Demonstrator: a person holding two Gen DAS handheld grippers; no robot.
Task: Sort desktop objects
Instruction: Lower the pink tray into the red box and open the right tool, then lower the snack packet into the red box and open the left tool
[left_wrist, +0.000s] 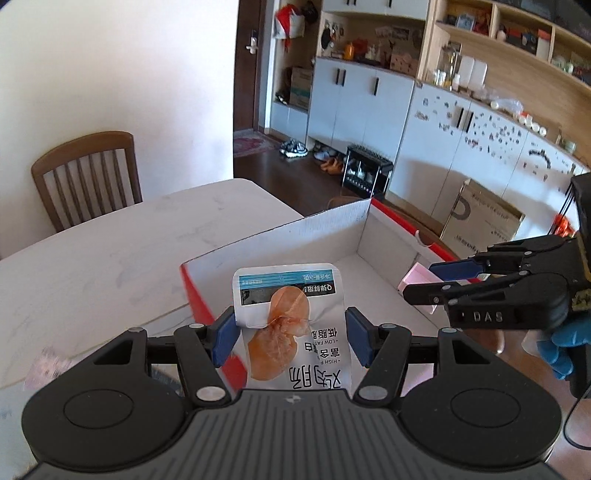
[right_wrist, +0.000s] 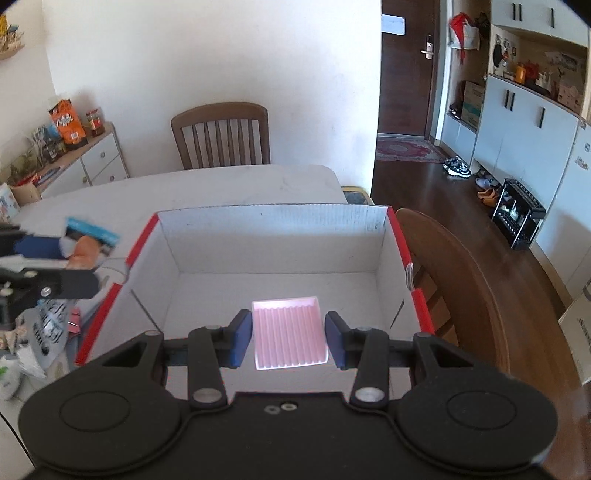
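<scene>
Left gripper: fingers closed onto a silver snack pouch with a chicken-breast print — held upright at the near left corner of the box, above its red rim.
Right gripper: fingers spread either side of a pink ribbed tray; whether the blue pads touch it cannot be told.
Pink tray: over the box floor, near the front wall.
Box: open cardboard, white inside, red outside, on the pale marble surface.
Left of the box: loose packets on the surface.
</scene>
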